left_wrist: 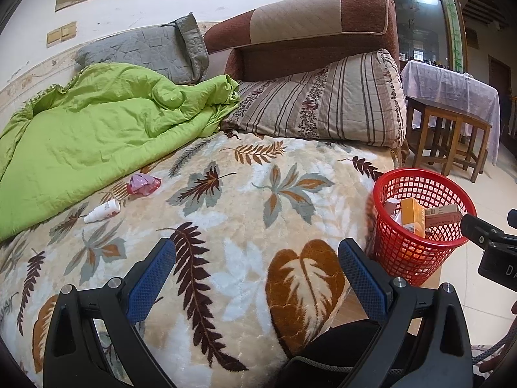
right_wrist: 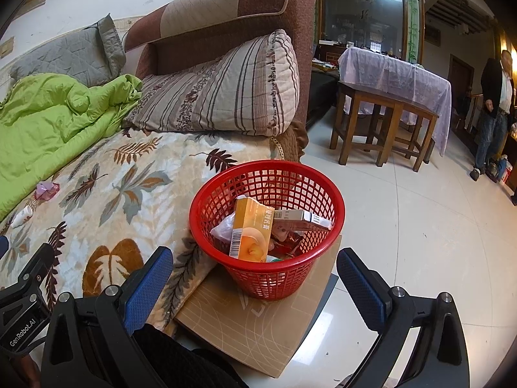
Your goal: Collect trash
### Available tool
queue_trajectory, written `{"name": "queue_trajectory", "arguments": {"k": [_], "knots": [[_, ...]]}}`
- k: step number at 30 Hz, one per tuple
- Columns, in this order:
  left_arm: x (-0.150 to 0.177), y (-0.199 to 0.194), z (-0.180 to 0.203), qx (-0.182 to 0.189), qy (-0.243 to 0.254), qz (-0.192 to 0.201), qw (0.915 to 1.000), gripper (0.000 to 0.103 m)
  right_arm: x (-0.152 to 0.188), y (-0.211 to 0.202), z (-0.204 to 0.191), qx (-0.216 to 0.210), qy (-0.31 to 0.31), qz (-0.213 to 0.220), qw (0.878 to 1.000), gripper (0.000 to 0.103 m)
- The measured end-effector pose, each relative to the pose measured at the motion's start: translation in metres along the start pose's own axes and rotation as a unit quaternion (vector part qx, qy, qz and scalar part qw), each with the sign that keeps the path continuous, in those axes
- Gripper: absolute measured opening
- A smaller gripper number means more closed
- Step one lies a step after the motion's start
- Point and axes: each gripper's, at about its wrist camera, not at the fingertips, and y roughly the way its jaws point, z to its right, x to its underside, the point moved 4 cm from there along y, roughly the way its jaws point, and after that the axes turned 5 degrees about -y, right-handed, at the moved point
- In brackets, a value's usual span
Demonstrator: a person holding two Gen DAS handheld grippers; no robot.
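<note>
A red mesh basket (right_wrist: 226,190) stands on a cardboard sheet (right_wrist: 258,326) beside the bed, holding an orange box (right_wrist: 250,231), a flat carton (right_wrist: 303,218) and wrappers. In the left wrist view the basket (left_wrist: 416,258) is at the right. On the leaf-patterned blanket (left_wrist: 245,200) lie a crumpled pink wrapper (left_wrist: 143,184) and a small white bottle (left_wrist: 102,210), both near the green quilt (left_wrist: 97,135). My left gripper (left_wrist: 257,253) is open above the blanket, empty. My right gripper (right_wrist: 255,266) is open just short of the basket, empty.
A striped pillow (right_wrist: 223,97) and a grey pillow (left_wrist: 148,51) lean at the brown headboard (right_wrist: 226,16). Wooden stools and a cloth-covered table (right_wrist: 397,77) stand on the tiled floor. A person (right_wrist: 494,110) stands at the far right.
</note>
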Motion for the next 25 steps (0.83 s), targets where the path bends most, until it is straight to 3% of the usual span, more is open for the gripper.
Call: {"name": "queue_trajectory", "arguments": {"k": [13,21,25], "knots": [[0.001,-0.001,0.003,0.009,-0.003,-0.003,1.0,0.1,0.001,0.001,0.0,-0.001,-0.003,0.0,1.0,0.102],[-0.005,-0.005,-0.017,0.041,-0.058,-0.013,0.9974,0.1,-0.003,0.0,-0.011,-0.012,-0.027,0.004,1.0,0.102],[-0.013,-0.01,-0.043,0.008,-0.079,-0.002,0.9968,0.1,-0.006,0.001,-0.022,-0.027,-0.044,0.001,0.999,0.102]]}}
